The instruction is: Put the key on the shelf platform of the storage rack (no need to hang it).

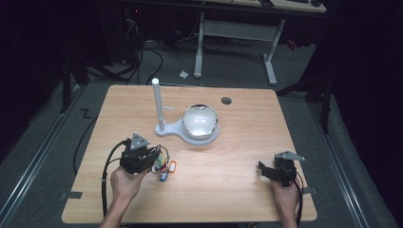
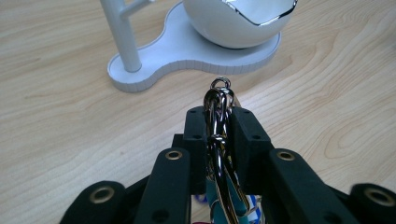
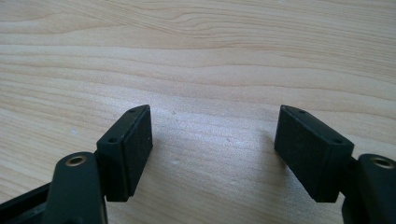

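From above, we hold the key bunch [image 1: 163, 167] in our left gripper [image 1: 153, 160], near-left of the white peg stand [image 1: 158, 105]; left gripper view: jaws clamp the key ring [image 2: 219, 116], stand [image 2: 122, 35] far-left ahead; right gripper view: our right gripper [image 3: 212, 144] gapes wide, empty.

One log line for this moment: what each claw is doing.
left claw: shut on key ring, short of white stand | right claw: open, nothing between, over table

The bowl [image 1: 200, 121] sits on the stand [image 1: 167, 129], right of its post [image 1: 158, 103].
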Demonstrator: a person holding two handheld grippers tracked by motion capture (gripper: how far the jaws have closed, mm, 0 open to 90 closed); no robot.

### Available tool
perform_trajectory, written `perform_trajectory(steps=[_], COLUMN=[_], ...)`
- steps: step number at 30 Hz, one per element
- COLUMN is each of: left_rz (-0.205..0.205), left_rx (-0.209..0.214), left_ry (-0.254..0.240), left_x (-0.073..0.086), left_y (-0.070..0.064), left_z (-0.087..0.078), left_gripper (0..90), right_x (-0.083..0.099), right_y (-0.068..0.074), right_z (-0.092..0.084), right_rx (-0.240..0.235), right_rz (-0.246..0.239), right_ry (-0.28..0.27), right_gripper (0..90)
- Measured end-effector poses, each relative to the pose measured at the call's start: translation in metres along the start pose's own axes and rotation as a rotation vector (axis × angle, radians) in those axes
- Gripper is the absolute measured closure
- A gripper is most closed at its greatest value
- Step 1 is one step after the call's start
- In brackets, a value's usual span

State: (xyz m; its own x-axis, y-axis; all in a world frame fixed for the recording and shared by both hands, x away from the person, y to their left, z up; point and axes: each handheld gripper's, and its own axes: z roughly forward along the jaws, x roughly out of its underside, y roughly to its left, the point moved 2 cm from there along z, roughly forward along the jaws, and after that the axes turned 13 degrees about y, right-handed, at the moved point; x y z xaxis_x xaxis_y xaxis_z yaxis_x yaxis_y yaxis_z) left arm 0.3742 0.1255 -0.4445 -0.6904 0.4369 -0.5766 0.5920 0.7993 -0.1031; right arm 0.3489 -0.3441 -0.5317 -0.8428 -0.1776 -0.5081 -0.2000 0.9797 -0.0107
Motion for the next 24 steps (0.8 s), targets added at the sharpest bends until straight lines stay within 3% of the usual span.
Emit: perform_trajectory(steps=[4,16,24], left_rz=[-0.008,0.019,0.004], left_rx=[0.024,0.065,0.101], left_ry=[-0.014,-0.014,-0.039], left_x=[-0.004,-0.022,-0.029], left_y=[-0.001,-0.003,-0.002], left_z=[-0.005,-0.015,-0.020], left_gripper=[77.1,77.1,77.1], right_x=[0.000,0.000,0.000], right_y=[0.000,0.000,0.000], right_z=[0.000,0.000,0.000], right_rx=[0.000,0.003,0.003], right_rz=[0.000,0.002,0.004], right_ry=[0.000,-0.001,-0.003], right_gripper=[28.0,28.3,28.1])
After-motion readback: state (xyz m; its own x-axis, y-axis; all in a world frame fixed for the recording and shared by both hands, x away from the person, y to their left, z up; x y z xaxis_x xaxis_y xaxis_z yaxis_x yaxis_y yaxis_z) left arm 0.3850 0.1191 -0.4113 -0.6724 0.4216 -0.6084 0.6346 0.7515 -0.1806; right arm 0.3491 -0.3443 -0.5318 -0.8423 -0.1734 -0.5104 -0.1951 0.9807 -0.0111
